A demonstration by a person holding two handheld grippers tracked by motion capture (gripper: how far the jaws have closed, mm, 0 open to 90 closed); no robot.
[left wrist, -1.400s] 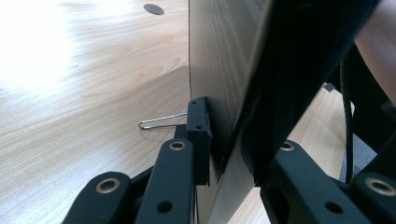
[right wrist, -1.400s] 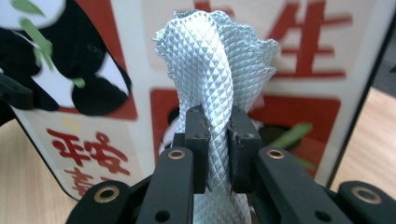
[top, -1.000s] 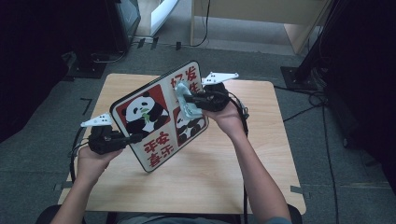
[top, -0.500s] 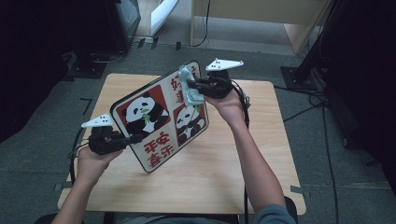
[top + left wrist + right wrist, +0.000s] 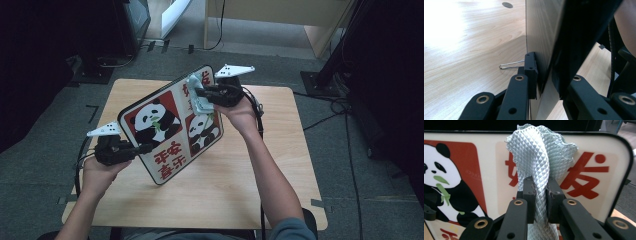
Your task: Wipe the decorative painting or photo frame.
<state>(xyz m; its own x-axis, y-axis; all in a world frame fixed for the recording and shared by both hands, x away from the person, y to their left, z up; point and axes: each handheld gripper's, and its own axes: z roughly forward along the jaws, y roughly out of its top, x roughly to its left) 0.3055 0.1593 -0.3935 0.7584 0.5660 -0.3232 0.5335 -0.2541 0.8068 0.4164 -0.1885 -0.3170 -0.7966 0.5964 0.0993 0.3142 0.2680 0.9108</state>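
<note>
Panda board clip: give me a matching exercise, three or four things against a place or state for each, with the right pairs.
Things:
1. panda board
2. grey cloth
3. left gripper
4. wooden table

States:
A. pinched between the right gripper's jaws, against the board's printed face
B. under the board, bare wood
C. held tilted above the table
D. clamped on the board's edge

Pairs: 1-C, 2-A, 3-D, 4-B

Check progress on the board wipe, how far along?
Set up: the left gripper clamps the panda board's edge, holding it tilted above the table. In hand: the right gripper pinches a grey cloth against the board's top, by the red characters. No dirt shows, so wiped area is unclear; the panda panels and lower characters probably remain.
</note>
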